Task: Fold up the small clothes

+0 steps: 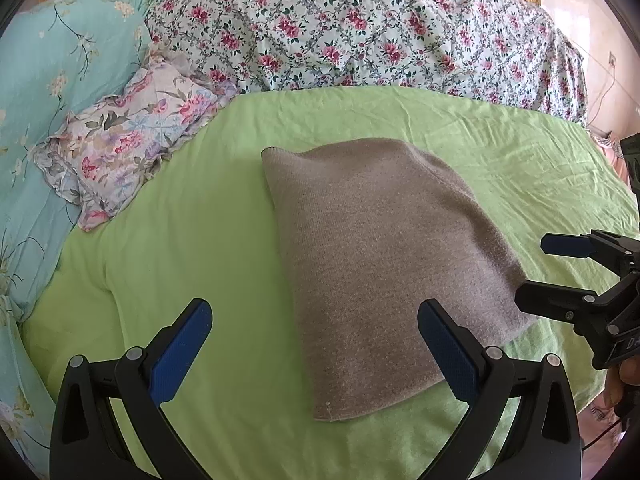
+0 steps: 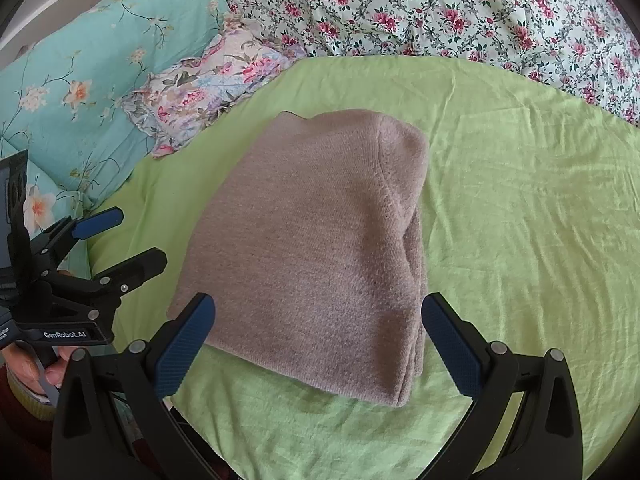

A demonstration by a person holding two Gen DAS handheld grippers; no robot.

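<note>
Sweater (image 1: 384, 264), taupe knit, lies folded into a thick rectangle near the middle of the green sheet (image 1: 192, 240) on the bed, its layered edges stacked along the right side in the right wrist view. Left gripper (image 1: 316, 354) hangs over its near left corner, fingers (image 1: 182, 354) spread wide and empty. Right gripper (image 2: 318, 350) sits at the near edge, fingers likewise released, grasping nothing. A floral pillow (image 1: 124, 148) and quilt (image 1: 360, 28) border the sheet's far side.
</note>
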